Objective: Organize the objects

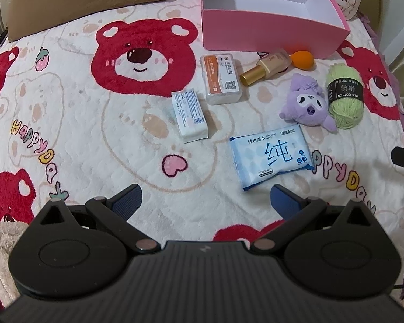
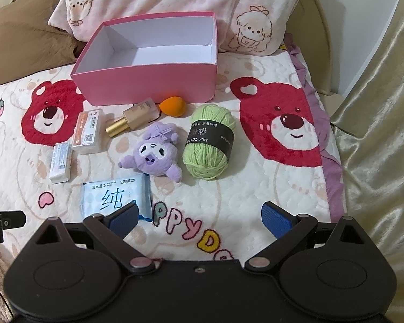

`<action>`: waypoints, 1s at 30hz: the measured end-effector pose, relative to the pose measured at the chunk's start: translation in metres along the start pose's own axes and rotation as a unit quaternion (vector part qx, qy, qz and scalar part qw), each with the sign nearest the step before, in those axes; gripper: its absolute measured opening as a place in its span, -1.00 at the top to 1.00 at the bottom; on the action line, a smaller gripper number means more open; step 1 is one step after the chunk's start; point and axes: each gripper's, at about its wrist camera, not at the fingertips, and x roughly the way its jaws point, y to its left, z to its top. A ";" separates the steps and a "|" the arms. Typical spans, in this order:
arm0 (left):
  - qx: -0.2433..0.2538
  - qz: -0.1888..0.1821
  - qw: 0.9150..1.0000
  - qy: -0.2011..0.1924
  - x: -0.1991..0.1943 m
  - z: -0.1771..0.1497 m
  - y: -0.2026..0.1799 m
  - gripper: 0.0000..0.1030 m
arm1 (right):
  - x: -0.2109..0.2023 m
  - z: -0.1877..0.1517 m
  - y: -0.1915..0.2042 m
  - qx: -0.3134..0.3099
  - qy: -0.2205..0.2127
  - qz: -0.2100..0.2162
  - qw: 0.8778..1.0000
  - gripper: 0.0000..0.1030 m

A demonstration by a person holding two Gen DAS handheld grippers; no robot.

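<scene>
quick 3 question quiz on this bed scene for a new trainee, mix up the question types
1. True or false: the pink box already holds the yarn.
2. Which lies nearest the left gripper? A) wet wipes pack B) orange sponge C) bottle
3. Fill in: the plush toy lies between the yarn and the ____ box of swabs.

Key: 1 false, the box is empty. 2 A. 3 clear.
</scene>
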 end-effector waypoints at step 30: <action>-0.005 -0.013 1.000 -0.008 -0.007 0.001 -0.003 -1.00 | 0.010 -0.002 0.007 -0.001 0.019 0.011 1.000 -0.93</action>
